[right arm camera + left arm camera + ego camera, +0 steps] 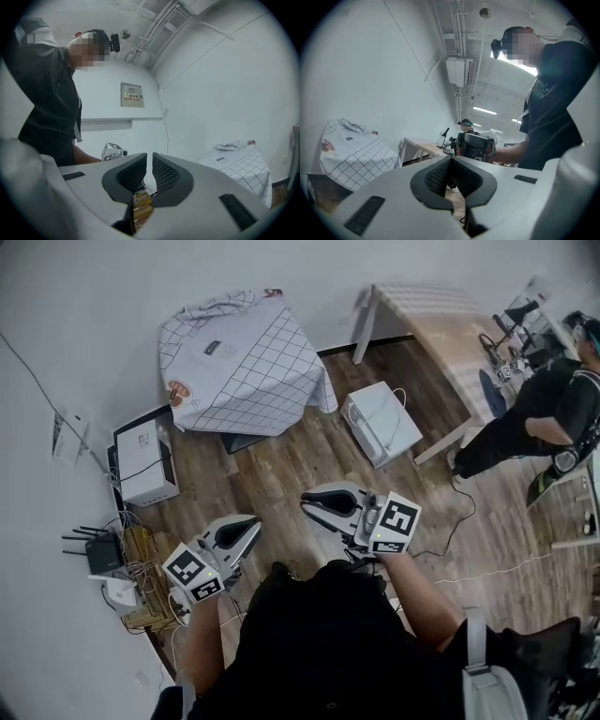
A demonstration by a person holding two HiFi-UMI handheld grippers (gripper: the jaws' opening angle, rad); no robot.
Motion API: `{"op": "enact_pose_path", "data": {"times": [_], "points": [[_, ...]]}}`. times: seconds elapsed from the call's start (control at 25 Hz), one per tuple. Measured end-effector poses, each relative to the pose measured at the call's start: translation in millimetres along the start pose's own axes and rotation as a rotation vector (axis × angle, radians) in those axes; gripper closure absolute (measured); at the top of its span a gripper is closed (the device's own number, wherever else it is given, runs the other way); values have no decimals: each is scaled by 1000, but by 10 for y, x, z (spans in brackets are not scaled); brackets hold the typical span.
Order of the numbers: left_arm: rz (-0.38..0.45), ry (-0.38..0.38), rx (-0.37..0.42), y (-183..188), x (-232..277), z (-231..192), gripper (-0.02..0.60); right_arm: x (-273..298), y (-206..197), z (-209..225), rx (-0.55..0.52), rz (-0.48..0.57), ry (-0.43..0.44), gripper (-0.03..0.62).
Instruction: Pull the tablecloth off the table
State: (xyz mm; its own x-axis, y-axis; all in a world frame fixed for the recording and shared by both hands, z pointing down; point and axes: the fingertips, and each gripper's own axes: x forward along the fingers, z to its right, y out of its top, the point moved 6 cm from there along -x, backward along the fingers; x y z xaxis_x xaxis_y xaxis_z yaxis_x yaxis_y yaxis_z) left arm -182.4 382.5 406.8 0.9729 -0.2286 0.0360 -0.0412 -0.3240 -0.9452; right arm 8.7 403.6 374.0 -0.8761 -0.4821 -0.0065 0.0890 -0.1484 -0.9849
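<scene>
The white tablecloth [246, 360] with a black grid covers a small table against the far wall, bunched at its back edge. Both grippers hang close to my body, well short of it and apart from it. My left gripper [251, 527] is shut with nothing between its jaws. My right gripper [308, 505] is also shut and empty, its pads nearly touching. The left gripper view shows the tablecloth [352, 157] at the left beyond the left gripper [451, 161], and the right gripper [478, 143] facing it. In the right gripper view the tablecloth [240, 165] lies right of the right gripper [150, 160].
A white box-shaped unit [382, 421] sits on the wooden floor right of the covered table. A light wooden table [448, 332] stands at the back right, with a person in black [539, 418] beside it. A white box [145, 454], a router [98, 551] and cables lie at the left wall.
</scene>
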Motion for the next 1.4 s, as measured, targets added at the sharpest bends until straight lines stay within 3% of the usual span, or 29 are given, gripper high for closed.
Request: {"op": "enact_pose_path", "data": {"times": [0.48,0.72,1.0,1.4], "points": [[-19,-1,-59,40,333,-1028,572,475,-29,1009,14,-48,-32,568],[-52,78,-45,332,690,-1774,571,757,13,1944,22,-37,24,568],[-75,174,-25,783,1351,-2637,572,984,351,3203,-9,-46,104,568],[-109,296,1,1152,1769,-3661,571,1161,458,4406,-2,-35,105,565]]}}
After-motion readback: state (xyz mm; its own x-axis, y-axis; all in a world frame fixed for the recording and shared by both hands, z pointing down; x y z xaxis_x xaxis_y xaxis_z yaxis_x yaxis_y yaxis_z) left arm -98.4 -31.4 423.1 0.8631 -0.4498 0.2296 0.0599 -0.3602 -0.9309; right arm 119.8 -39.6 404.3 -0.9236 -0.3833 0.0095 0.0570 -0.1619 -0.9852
